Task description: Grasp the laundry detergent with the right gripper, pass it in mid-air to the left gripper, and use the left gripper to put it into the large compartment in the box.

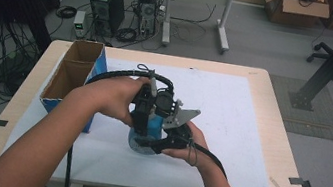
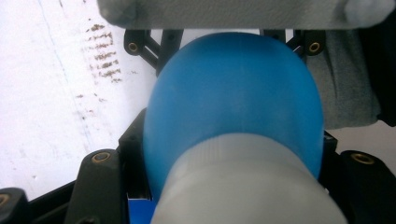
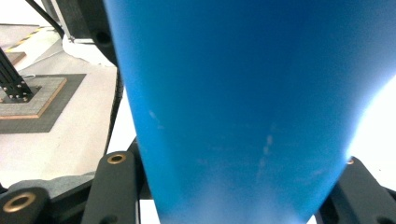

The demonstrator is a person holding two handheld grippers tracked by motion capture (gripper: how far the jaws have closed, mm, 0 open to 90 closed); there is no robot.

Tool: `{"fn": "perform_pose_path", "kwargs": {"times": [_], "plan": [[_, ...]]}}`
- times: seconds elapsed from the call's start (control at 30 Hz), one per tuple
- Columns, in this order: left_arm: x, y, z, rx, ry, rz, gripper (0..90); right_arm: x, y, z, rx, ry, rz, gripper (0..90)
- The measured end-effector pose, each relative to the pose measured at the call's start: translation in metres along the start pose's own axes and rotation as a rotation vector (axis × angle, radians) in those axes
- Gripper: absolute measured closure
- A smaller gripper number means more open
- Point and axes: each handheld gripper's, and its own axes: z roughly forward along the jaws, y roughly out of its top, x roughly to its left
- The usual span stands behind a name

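From my high view the light is even and soft, with faint shadows on the bench (image 1: 248,137). Both claw views show the blue bottle (image 2: 233,102) blurred, too close to focus, and the white background glares at the right edge of the right one.

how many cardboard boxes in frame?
2. An open cardboard box with blue sides stands on the table's left part; another cardboard box sits on the floor, top right. Others may be hidden.

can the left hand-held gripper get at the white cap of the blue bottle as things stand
Probably yes. The left hand-held gripper comes down over the blue bottle, and the white cap sits right between its jaws with nothing in between. The right hand-held gripper holds the bottle lower down, clear of the cap.
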Motion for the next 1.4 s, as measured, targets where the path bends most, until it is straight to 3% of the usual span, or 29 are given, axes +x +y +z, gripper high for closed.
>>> {"fn": "perform_pose_path", "kwargs": {"times": [0.5,0.63,1.07,1.4], "plan": [[-0.004,0.004,-0.008,0.018,0.024,0.008,38.9,0.002,0.002,-0.004,-0.034,-0.025,-0.004,42.8],[-0.003,0.005,-0.011,0.023,0.038,0.006,39.0,0.001,0.001,-0.004,-0.033,-0.013,0.019,31.1],[-0.001,0.008,-0.012,0.037,0.031,-0.015,38.9,0.001,-0.004,-0.014,-0.051,-0.063,0.062,14.1],[0.004,0.010,-0.011,0.058,0.014,-0.047,38.7,-0.003,-0.006,-0.024,-0.060,-0.046,0.084,0.1]]}}
